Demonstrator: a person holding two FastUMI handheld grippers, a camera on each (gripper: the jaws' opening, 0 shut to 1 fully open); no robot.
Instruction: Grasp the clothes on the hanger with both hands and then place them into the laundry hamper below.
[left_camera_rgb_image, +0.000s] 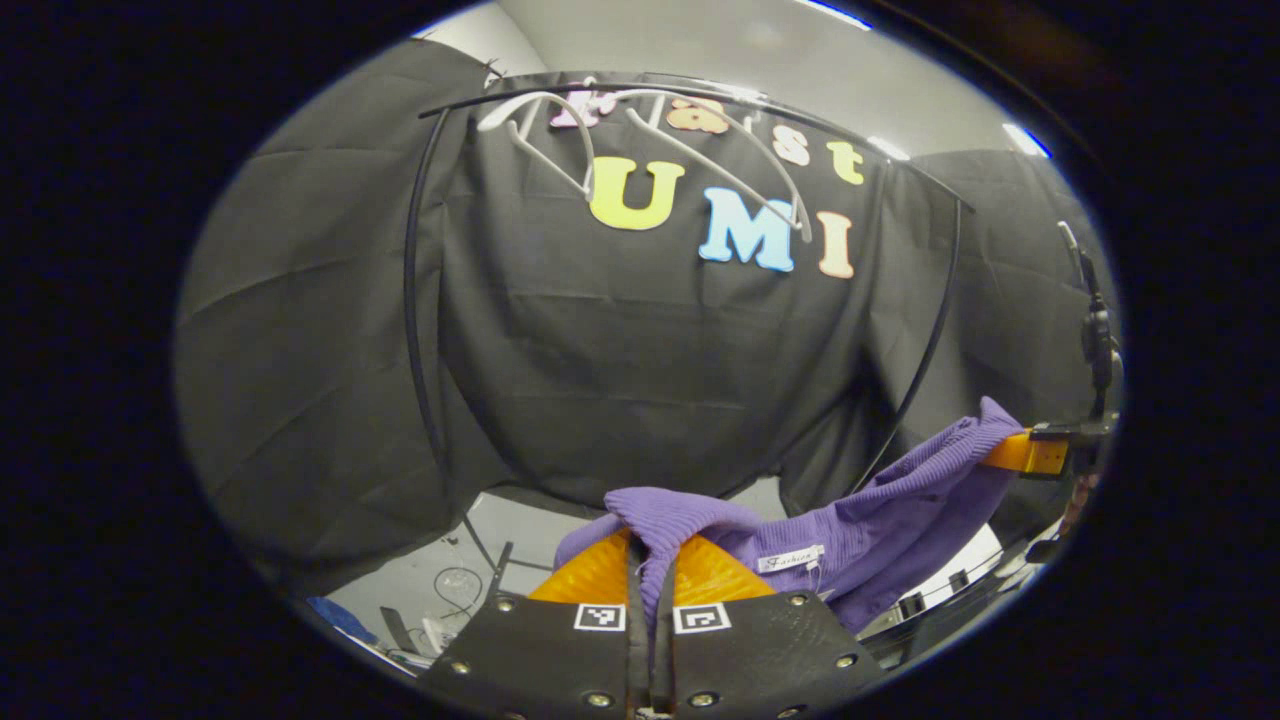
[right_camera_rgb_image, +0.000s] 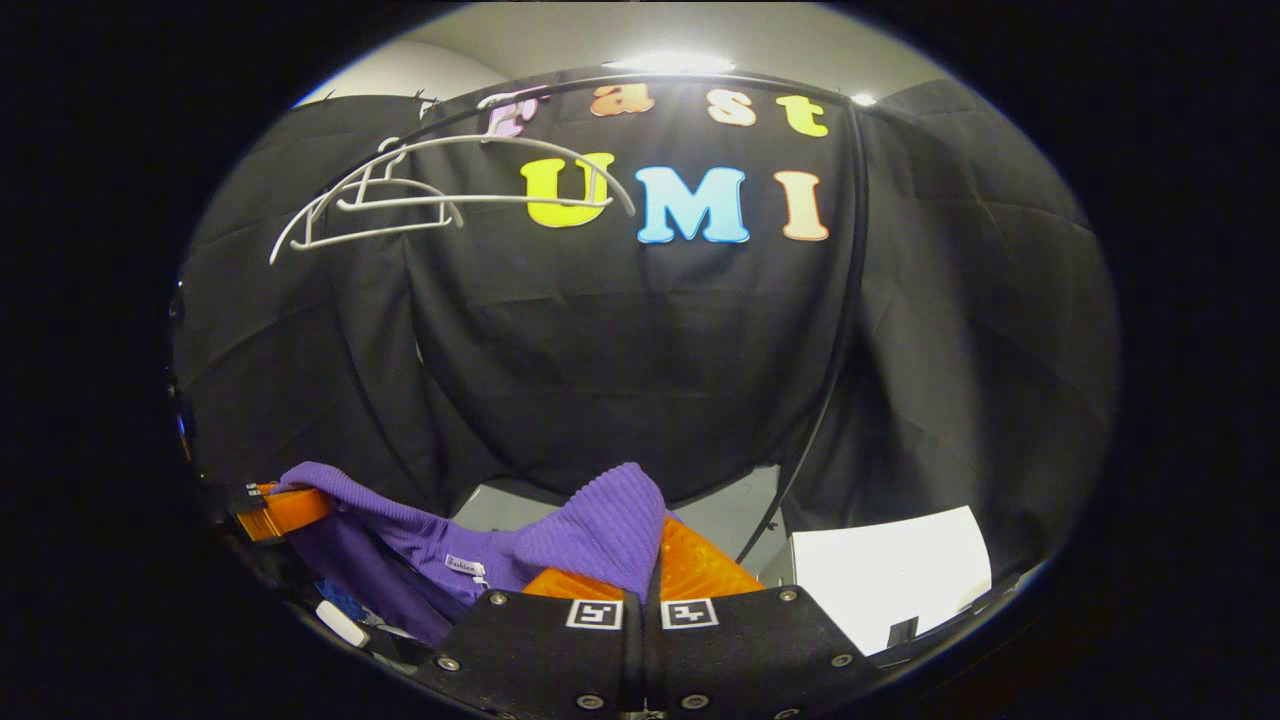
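Left gripper view: 2 hand-held grippers (left_camera_rgb_image: 650, 560) (left_camera_rgb_image: 1030, 452) pinch 1 sweater (left_camera_rgb_image: 880, 520).

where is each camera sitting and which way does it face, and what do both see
Left gripper view: rides on the left gripper, looking forward and slightly up at the booth wall; its own fingers clamp the purple garment, the right gripper off to the side.
Right gripper view: rides on the right gripper, facing the same wall; its fingers pinch the garment, the left gripper beyond.
Shared: the garment stretched between both grippers and the bare white hangers on the rail.
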